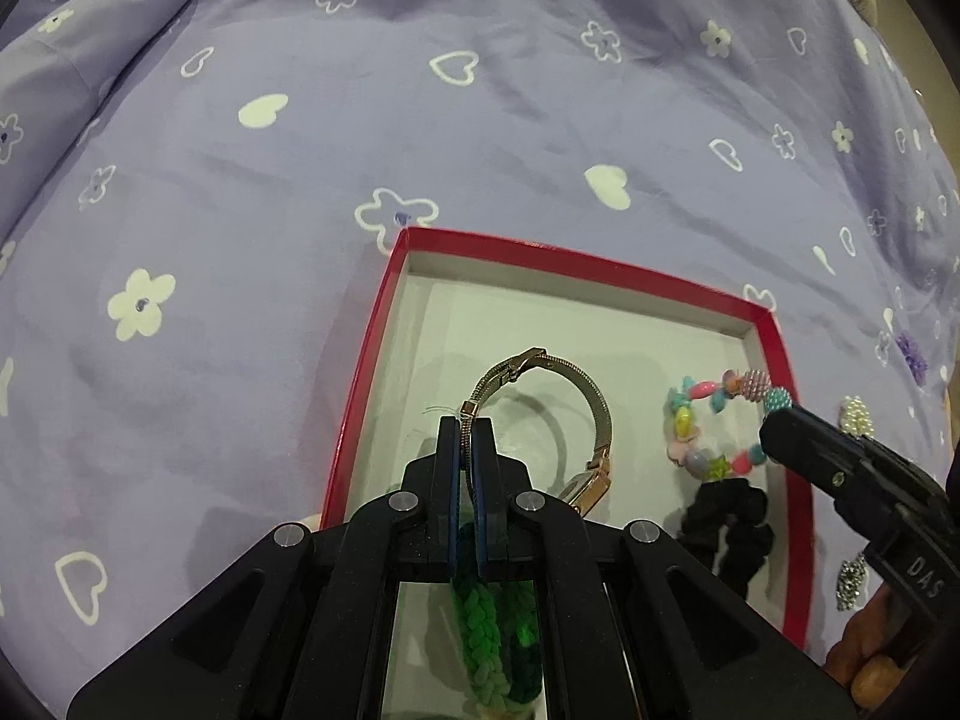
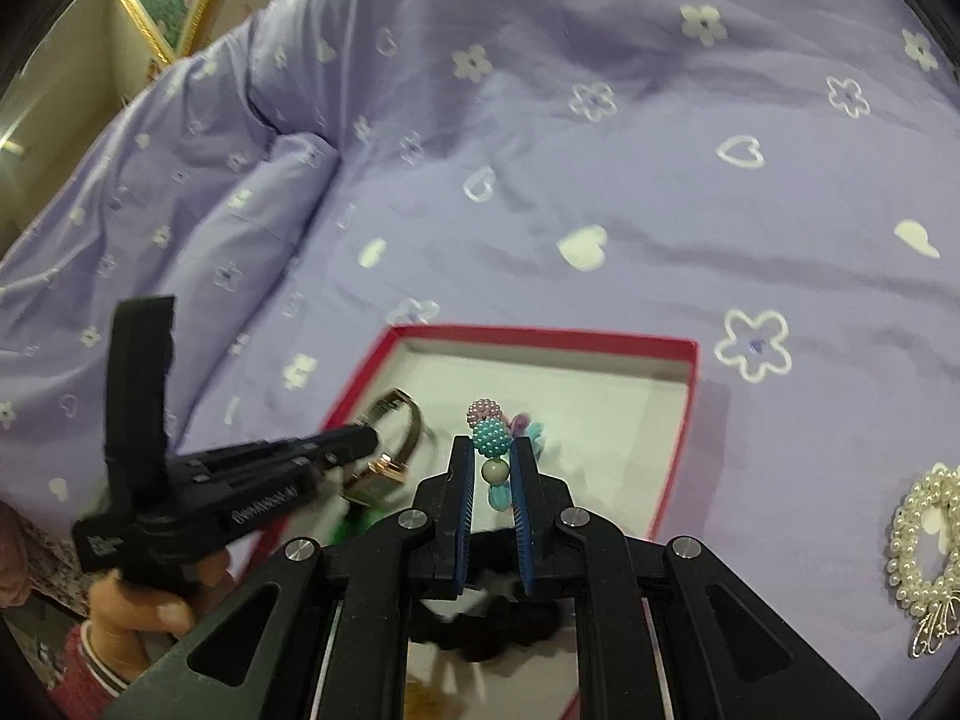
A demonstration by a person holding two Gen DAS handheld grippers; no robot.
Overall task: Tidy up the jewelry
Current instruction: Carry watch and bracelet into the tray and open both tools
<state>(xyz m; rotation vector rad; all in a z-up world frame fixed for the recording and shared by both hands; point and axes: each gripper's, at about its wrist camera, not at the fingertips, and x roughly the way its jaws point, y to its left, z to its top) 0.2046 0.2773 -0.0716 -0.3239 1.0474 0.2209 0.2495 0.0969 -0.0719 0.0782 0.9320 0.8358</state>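
Observation:
A red box (image 1: pixel 366 360) with a white inside lies on the purple bedspread. My left gripper (image 1: pixel 468 429) is shut on the mesh band of a gold wristwatch (image 1: pixel 576 402), which hangs over the box floor. My right gripper (image 2: pixel 491 450) is shut on a colourful beaded bracelet (image 2: pixel 492 438) and holds it over the box's right side; the left wrist view shows that bracelet (image 1: pixel 702 420) by the right wall. A green braided band (image 1: pixel 486 630) and a black scrunchie (image 1: pixel 732 516) lie in the box. The same box (image 2: pixel 684 420) and the watch (image 2: pixel 384 468) show in the right wrist view.
A pearl brooch (image 2: pixel 924 528) lies on the bedspread right of the box. Pearl and rhinestone pieces (image 1: pixel 855 417) sit just outside its right wall. A purple flower piece (image 1: pixel 912 354) lies farther right. A rolled pillow (image 1: pixel 90 42) is at the far left. A hand (image 2: pixel 144 606) holds the left gripper.

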